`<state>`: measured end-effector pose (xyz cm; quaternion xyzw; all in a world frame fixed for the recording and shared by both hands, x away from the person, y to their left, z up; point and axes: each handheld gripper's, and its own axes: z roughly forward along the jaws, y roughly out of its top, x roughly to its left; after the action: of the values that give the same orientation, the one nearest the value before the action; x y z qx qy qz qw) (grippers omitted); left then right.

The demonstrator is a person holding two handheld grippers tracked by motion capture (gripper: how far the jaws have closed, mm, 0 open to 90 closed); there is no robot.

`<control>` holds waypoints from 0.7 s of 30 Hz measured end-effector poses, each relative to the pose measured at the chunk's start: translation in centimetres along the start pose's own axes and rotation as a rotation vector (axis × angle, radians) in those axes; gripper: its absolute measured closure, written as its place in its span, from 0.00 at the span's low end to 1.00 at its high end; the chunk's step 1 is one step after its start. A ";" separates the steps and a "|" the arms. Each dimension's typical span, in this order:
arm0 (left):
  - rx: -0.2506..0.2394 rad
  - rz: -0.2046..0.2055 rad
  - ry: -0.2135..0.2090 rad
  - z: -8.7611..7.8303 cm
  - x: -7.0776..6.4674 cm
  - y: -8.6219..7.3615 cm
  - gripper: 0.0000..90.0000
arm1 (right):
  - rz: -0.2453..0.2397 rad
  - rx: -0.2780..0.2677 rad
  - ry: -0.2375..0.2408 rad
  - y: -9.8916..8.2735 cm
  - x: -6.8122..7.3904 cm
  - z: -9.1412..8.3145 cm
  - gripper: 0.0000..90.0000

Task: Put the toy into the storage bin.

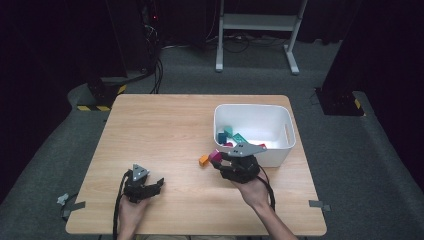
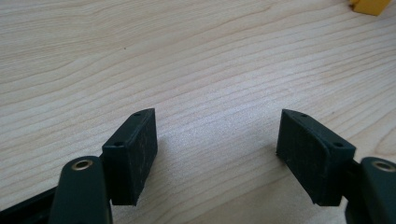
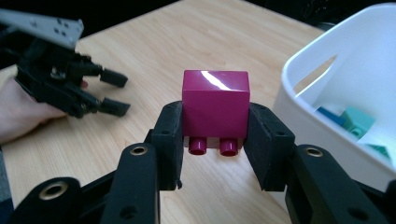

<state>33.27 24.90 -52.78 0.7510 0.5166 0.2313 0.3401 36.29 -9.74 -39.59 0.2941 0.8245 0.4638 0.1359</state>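
Observation:
My right gripper (image 3: 215, 135) is shut on a magenta brick (image 3: 215, 100), studs pointing down toward the camera, held above the table beside the white bin (image 3: 303, 88). From above, that gripper (image 1: 218, 161) hangs just left of the bin (image 1: 287, 145), with the magenta brick (image 1: 215, 157) at its tip. An orange brick (image 1: 203, 160) lies on the table close by. My left gripper (image 1: 159, 184) rests low at the table's front left, jaws open, nothing between them; in its own view the left gripper (image 2: 217, 140) frames bare wood.
The bin holds several teal and blue bricks (image 1: 231, 134). A yellow-orange brick corner (image 2: 370, 5) peeks in at the top right of the left gripper view. The left hand and gripper (image 3: 112, 91) lie across the table in the right gripper view.

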 end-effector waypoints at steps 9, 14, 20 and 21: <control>0.000 0.000 0.000 0.0 0.0 0.0 0.32 | 0.059 -0.036 -0.034 2.5 -3.3 -2.4 0.66; 0.000 0.000 0.000 0.0 0.0 0.0 0.32 | 0.103 -0.026 -0.086 3.7 -5.8 -3.2 0.66; -0.001 -0.003 -0.001 0.0 0.0 0.0 0.32 | 0.129 0.006 -0.147 4.3 -7.7 -3.3 0.66; -0.002 -0.004 -0.001 0.0 0.0 0.0 0.32 | 0.136 0.008 -0.151 4.3 -7.9 -3.2 0.66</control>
<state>33.27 24.89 -52.79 0.7499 0.5175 0.2307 0.3415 42.47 -15.03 -34.63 0.3843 0.7919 0.4451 0.1647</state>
